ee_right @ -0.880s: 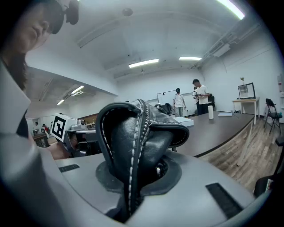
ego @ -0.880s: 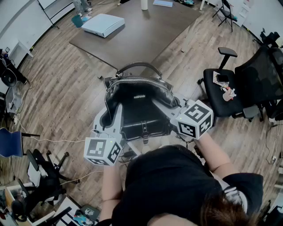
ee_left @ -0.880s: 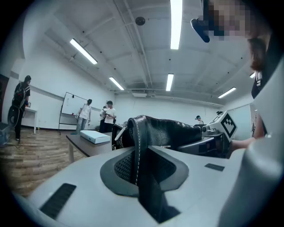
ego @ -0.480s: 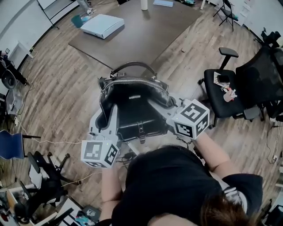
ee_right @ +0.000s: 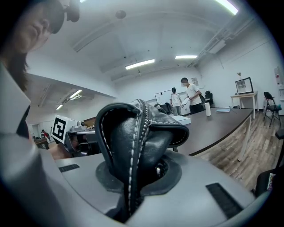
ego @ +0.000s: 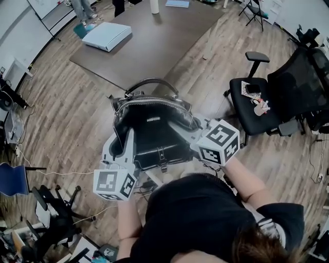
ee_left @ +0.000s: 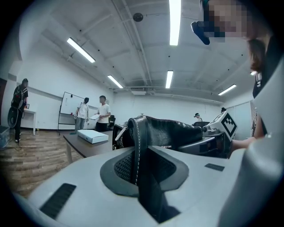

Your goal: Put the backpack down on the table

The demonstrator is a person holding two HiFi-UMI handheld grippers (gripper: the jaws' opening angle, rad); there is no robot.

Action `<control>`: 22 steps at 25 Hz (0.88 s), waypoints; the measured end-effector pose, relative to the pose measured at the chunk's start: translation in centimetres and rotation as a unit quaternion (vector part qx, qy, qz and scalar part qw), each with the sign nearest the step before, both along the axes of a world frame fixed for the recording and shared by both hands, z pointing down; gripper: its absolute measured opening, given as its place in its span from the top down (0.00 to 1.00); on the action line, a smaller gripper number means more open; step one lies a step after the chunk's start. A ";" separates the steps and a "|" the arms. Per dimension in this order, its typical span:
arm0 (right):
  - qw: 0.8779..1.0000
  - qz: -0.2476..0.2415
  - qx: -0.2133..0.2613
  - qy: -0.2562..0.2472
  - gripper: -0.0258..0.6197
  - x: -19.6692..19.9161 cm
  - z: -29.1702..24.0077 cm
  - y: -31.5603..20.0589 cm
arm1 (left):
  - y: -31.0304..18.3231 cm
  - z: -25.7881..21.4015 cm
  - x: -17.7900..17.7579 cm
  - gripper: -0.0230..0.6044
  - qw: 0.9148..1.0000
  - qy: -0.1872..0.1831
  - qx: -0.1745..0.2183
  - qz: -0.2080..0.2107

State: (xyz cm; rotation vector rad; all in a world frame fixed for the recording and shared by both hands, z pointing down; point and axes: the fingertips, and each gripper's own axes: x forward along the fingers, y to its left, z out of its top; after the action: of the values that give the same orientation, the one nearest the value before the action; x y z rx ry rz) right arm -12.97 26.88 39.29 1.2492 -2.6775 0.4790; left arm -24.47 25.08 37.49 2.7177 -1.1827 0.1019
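A black leather backpack point(ego: 154, 128) with a silver zip and a top handle hangs in the air in front of me, above the wood floor and just short of the brown table's point(ego: 154, 51) near corner. My left gripper point(ego: 128, 137) is shut on the bag's left edge. In the left gripper view the stitched leather point(ee_left: 173, 133) is pinched between the pads of that gripper point(ee_left: 143, 170). My right gripper point(ego: 186, 127) is shut on the bag's right side, and the right gripper view shows a leather fold point(ee_right: 128, 133) clamped in the right gripper point(ee_right: 132, 179).
On the table lie a flat white box point(ego: 106, 36) at the left and a white cup point(ego: 154, 6) at the far end. A black office chair point(ego: 259, 100) with small items on its seat stands right. Two people point(ee_left: 103, 113) stand by a whiteboard beyond the table.
The backpack, held by both grippers, has shifted a little to the left and nearer the table; the table's near corner now sits closer to the bag's handle.
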 end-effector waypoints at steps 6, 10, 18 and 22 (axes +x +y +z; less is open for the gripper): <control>1.000 -0.004 -0.001 -0.002 0.87 1.8 0.1 0.0 | 0.1 0.1 1.8 0.83 1.000 0.001 -0.005 0.000; 1.000 -0.008 -0.005 -0.005 0.87 2.4 0.3 -0.4 | -0.3 0.2 2.5 0.83 1.000 -0.002 -0.008 -0.006; 1.000 -0.011 -0.008 -0.007 0.87 4.6 0.2 -2.2 | -2.2 0.1 4.6 0.83 1.000 -0.004 -0.011 -0.011; 1.000 -0.016 -0.008 -0.005 0.87 6.1 0.0 -3.4 | -3.3 0.0 6.1 0.83 1.000 -0.002 -0.013 -0.013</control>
State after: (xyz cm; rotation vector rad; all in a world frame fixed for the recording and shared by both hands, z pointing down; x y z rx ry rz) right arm -6.87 23.51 39.29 1.2024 -2.6924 0.5030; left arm -18.34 21.82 37.53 2.6796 -1.2081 0.1194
